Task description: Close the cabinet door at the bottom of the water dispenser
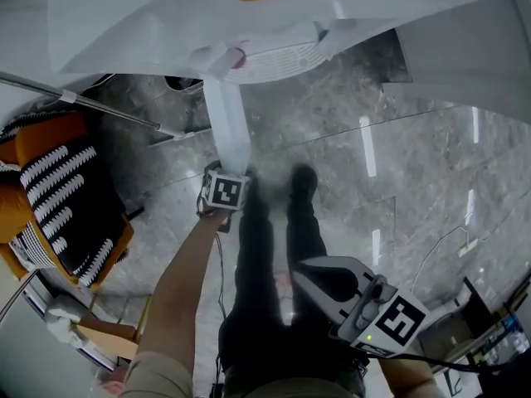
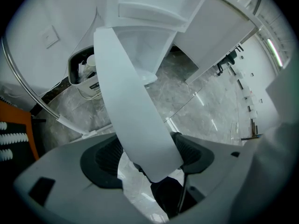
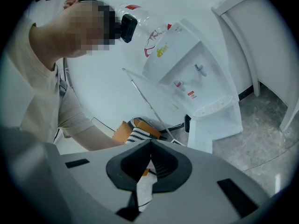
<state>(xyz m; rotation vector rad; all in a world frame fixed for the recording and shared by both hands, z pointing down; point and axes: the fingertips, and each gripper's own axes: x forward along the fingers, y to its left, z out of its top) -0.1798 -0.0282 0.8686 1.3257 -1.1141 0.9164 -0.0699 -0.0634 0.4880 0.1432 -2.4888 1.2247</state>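
Closing stroke in hand: left claw point(image 2: 149, 152) clamped on the open cabinet door point(image 2: 126, 87) under the water dispenser point(image 1: 249, 7); right claw point(image 3: 150, 144) pinched together, empty. Next, probably: swing door flush.

Bare marble floor point(image 1: 398, 164) lies right of the cabinet door point(image 1: 228, 127); orange striped cushion point(image 1: 58, 197) crowds left.

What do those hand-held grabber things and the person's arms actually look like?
Both the left gripper and the right gripper are light grey plastic shells with black ribbed pads inside the fingers. Each carries a cube of black-and-white square markers. The person wears a beige short sleeve and black trousers.
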